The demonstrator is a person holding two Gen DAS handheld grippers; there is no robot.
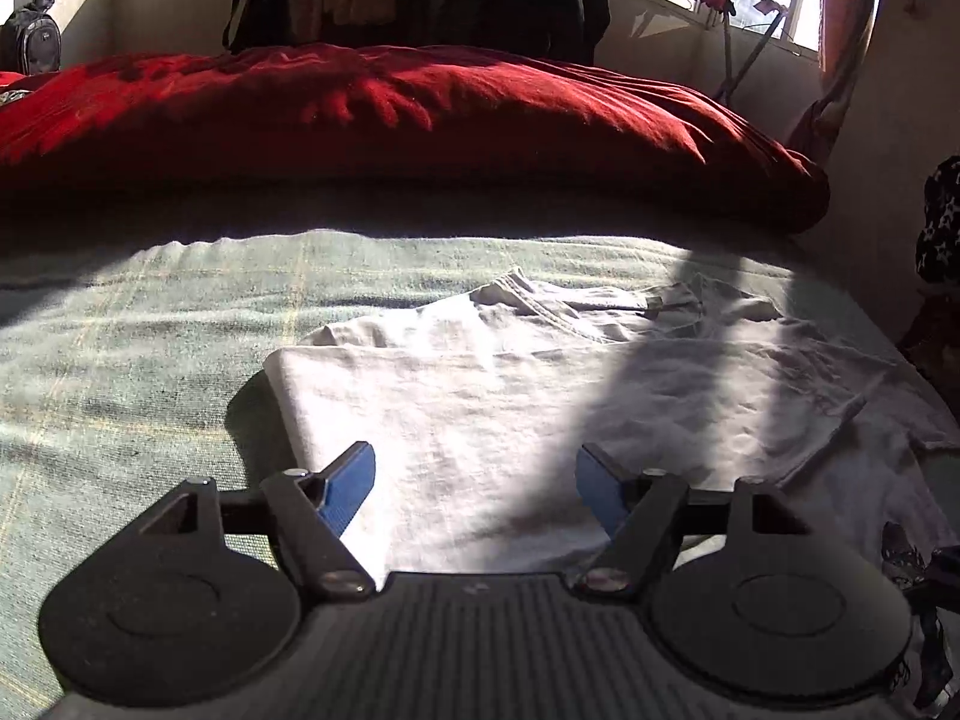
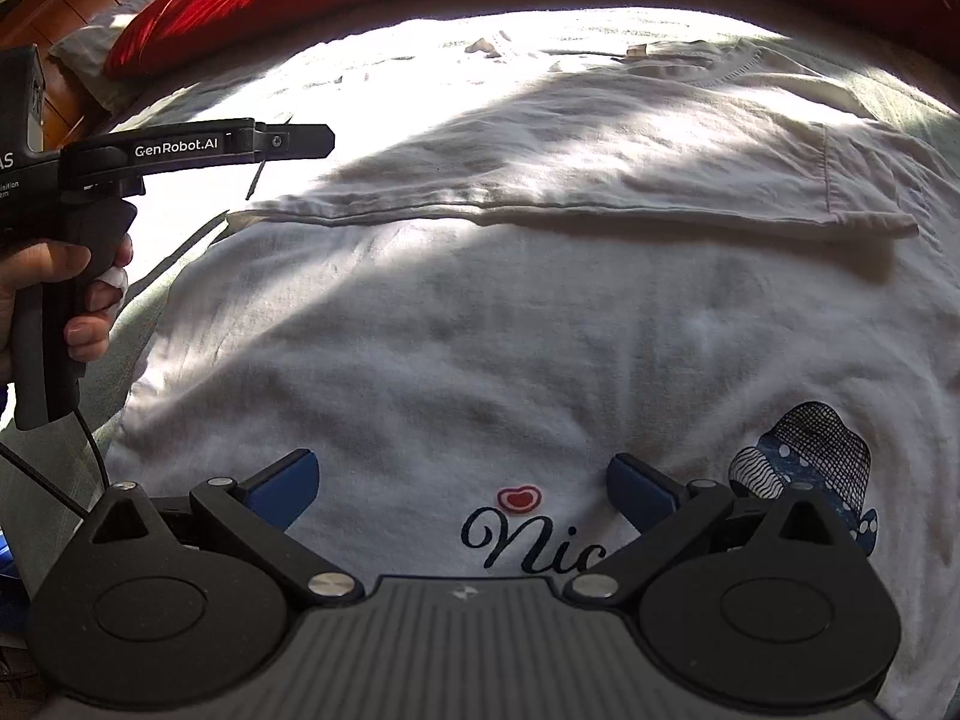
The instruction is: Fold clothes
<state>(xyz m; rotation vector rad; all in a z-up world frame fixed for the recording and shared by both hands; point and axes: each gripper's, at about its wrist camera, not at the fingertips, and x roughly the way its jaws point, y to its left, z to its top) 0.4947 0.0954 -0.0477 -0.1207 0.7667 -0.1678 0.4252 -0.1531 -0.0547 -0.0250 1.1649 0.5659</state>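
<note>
Both grippers, left (image 1: 475,489) and right (image 2: 462,489), are hanging wide open and empty over the white T-shirt (image 2: 480,324), one sleeve (image 2: 600,180) seemingly lying folded across toward twelve o'clock.

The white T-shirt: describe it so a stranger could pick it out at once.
Start at the bed with the pale green cover and the red duvet heaped across its far side. The white T-shirt lies flat in front of that, partly folded. Only it bears dark script, a small red heart and a hat drawing.
</note>
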